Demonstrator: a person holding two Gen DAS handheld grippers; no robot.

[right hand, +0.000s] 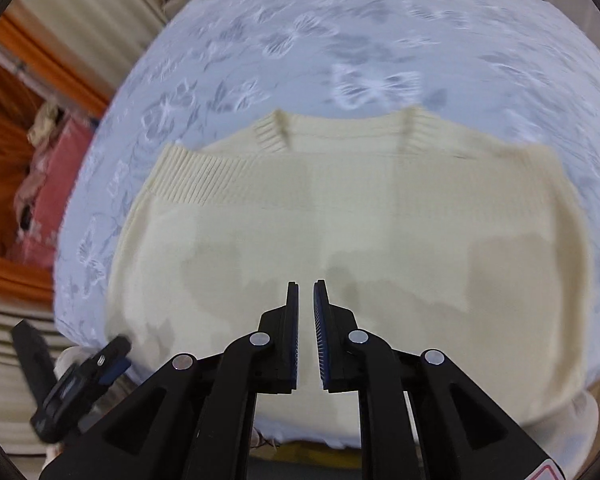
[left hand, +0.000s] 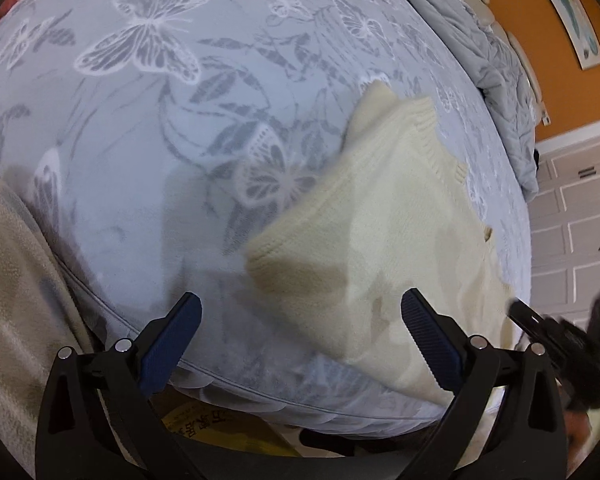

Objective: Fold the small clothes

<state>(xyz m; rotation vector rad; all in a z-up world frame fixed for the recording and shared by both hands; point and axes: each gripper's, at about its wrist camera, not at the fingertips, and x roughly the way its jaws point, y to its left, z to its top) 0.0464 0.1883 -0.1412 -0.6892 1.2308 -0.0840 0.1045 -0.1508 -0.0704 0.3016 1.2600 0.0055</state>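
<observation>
A bed point(left hand: 148, 168) fills both views, covered with a pale blue spread printed with white and grey butterflies and leaves. Behind it in the left wrist view stands an orange wall point(left hand: 540, 40) with a framed picture point(left hand: 568, 8), and white panelled cabinet doors point(left hand: 580, 208) lie off the bed's right edge. A rumpled grey quilt point(left hand: 480, 52) is bunched along the bed's far side. In the right wrist view, orange curtains point(right hand: 8, 128) hang at the left, with a pink box point(right hand: 56, 184) just beside the bed.

A cream knitted sweater point(right hand: 340, 216) lies spread flat on the near part of the bed, its ribbed neck opening pointing away from the right camera and its lower part reaching the bed's near edge. Ribbed knit shows along the upper left shoulder. In the left wrist view the same sweater point(left hand: 384, 216) sits at the right, one ribbed edge lifted and blurred.

The left tongs point(left hand: 300, 312) are spread wide, blue pads facing each other, with nothing between them; they hover at the near edge of the bed, the right pad over the sweater's hem. The right tongs point(right hand: 306, 292) are drawn nearly together, a narrow gap left between the pads and no cloth caught in it, poised above the sweater's lower middle. Each device shows at the edge of the other's view.
</observation>
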